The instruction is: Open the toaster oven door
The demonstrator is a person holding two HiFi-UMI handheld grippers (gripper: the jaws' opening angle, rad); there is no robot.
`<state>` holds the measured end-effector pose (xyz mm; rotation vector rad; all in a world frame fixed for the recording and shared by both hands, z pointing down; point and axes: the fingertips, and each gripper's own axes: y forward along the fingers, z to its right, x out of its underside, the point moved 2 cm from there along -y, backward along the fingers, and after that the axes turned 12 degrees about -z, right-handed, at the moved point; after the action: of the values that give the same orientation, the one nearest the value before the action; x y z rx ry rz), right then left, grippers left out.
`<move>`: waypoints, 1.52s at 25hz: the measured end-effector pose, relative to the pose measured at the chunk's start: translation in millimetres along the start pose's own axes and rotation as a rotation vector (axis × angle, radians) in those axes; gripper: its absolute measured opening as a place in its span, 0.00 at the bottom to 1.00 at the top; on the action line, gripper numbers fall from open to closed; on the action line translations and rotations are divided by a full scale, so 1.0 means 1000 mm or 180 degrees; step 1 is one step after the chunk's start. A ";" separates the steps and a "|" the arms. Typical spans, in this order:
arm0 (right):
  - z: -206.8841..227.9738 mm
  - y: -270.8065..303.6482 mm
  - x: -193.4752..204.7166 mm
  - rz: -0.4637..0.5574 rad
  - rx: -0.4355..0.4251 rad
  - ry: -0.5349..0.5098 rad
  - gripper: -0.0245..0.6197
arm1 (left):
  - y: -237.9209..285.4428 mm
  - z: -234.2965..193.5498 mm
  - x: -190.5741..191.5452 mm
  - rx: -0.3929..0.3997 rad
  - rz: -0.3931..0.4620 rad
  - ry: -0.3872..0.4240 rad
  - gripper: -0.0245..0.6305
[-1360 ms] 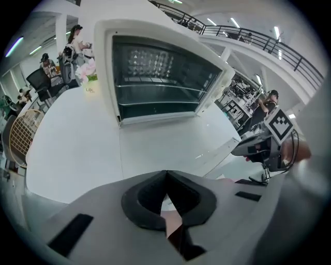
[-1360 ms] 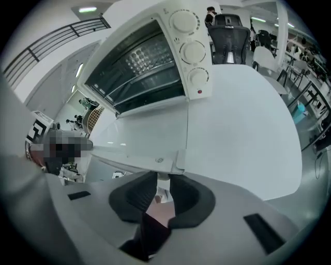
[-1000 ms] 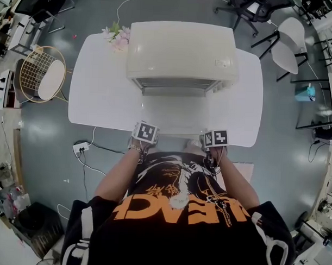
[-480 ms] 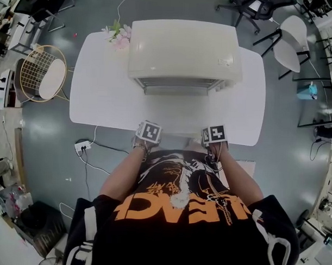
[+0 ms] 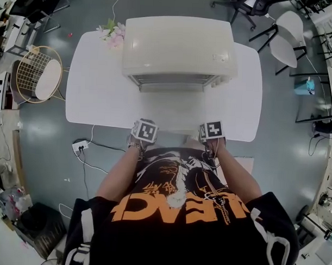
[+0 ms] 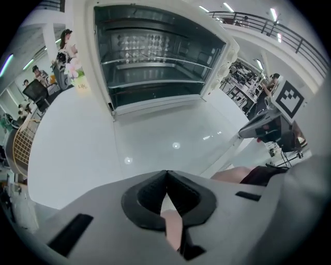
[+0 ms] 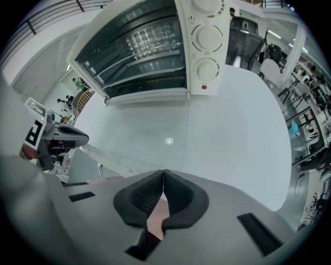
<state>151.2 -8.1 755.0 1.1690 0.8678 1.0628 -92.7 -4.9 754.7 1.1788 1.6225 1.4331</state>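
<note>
The cream toaster oven [image 5: 178,48] stands at the back of the white table [image 5: 96,94]. Its glass door [image 5: 175,110] lies folded down flat in front of it, and the racks inside [image 6: 155,67] are bare. My left gripper [image 5: 146,128] hangs at the door's near left corner, shut and empty, pads together [image 6: 166,172]. My right gripper [image 5: 212,128] is at the near right corner, also shut on nothing [image 7: 163,171]. Both point steeply down by the table's front edge. The door's front rail [image 7: 114,158] runs between them.
Three knobs [image 7: 207,36] sit on the oven's right panel. Pink flowers [image 5: 110,34] stand at the table's back left. A wire basket stool [image 5: 40,76], a power strip [image 5: 78,148] and office chairs [image 5: 286,44] are on the floor around the table.
The head view has shifted slightly. Both grippers stay at the table's front edge, shut. The oven door lies folded down in every frame.
</note>
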 end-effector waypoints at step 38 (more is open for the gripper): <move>-0.136 -0.440 -0.089 0.4566 -0.0207 -0.1340 0.06 | -0.471 0.066 -0.083 -0.0174 0.4603 0.0492 0.07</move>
<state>81.3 -79.0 297.0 1.8853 -0.5129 1.7985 -94.2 -52.1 274.3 2.4329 0.6090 2.3500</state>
